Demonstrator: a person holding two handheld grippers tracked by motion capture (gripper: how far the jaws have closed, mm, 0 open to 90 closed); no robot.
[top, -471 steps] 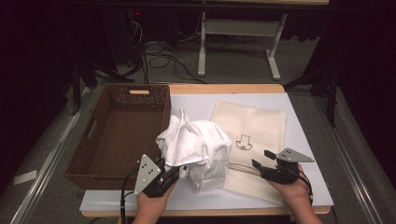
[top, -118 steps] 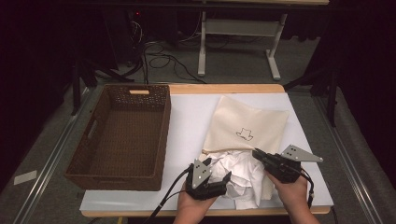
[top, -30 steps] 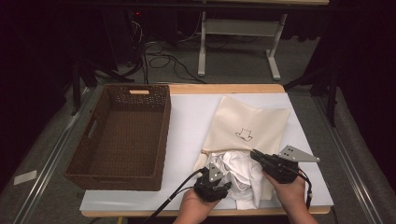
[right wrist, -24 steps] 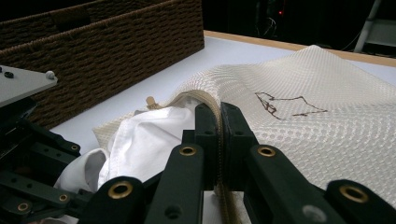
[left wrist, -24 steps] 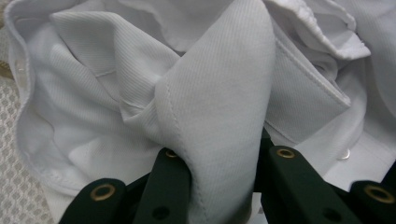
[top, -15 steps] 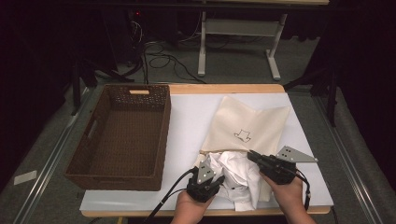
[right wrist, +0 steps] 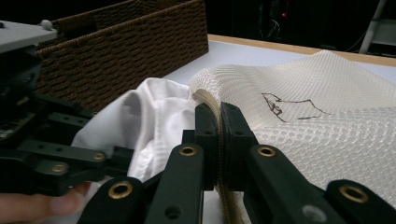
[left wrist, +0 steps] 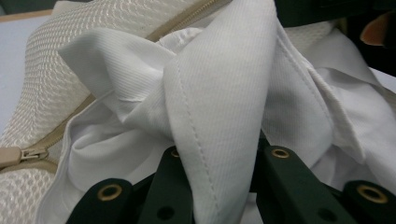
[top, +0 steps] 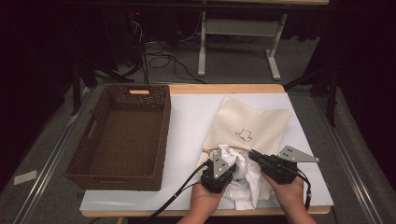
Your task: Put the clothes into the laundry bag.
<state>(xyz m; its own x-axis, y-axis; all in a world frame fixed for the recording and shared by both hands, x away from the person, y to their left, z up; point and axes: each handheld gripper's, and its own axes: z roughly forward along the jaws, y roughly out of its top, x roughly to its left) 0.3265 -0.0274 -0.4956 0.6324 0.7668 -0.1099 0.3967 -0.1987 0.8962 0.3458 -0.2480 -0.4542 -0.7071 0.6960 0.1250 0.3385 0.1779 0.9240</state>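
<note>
Overhead, white-topped table amid dark room, left tongs clamping shirt, right tongs clamping mesh bag.

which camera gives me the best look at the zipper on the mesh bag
The left gripper view: the zipper pull and tape run along the mesh bag opening, close up. The right gripper view shows the zipper edge pinched between the right gripper fingers. In the high view it's too small.

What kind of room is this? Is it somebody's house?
Probably not a house; it looks like a lab or workshop set up for recording. A white-topped table stands in a dark room, cables trail over the grey floor behind, and a metal desk frame stands there.
</note>
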